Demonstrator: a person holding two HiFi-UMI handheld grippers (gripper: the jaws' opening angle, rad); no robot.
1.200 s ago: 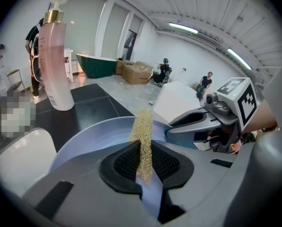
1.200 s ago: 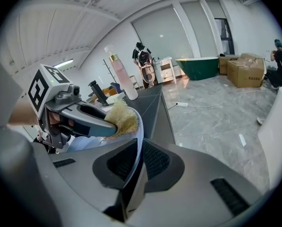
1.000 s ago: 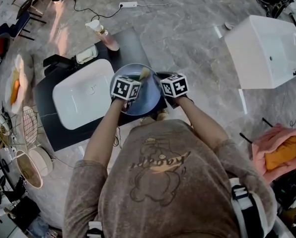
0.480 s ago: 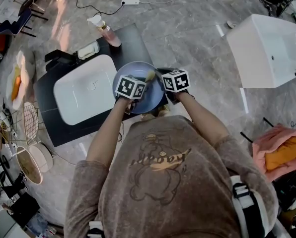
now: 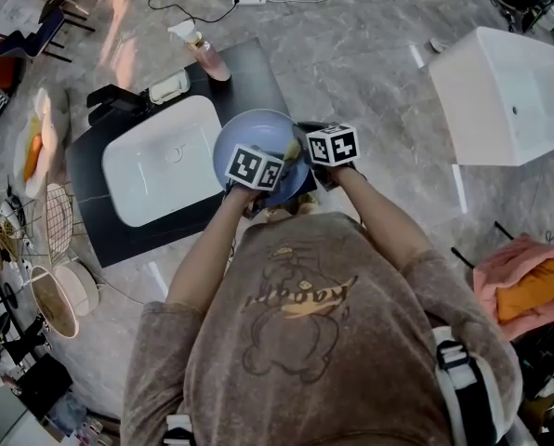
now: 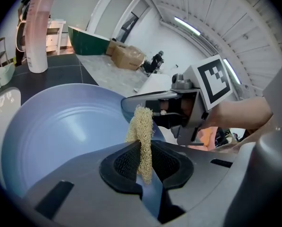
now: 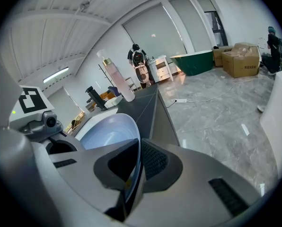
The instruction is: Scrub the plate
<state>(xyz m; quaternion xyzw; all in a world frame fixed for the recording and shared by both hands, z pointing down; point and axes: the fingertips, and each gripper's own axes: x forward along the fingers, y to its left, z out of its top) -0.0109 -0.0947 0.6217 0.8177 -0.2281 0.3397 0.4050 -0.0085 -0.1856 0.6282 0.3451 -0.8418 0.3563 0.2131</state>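
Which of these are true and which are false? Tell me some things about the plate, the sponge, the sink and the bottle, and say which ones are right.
1. The right gripper is shut on the plate. True.
2. The left gripper holds a red brush. False: it is shut on a tan sponge.
3. The plate is blue. True.
4. The plate lies in the sink. False: it is held by its rim beside the sink, over the black counter.
5. The pink bottle lies on its side. False: it stands upright on the counter.
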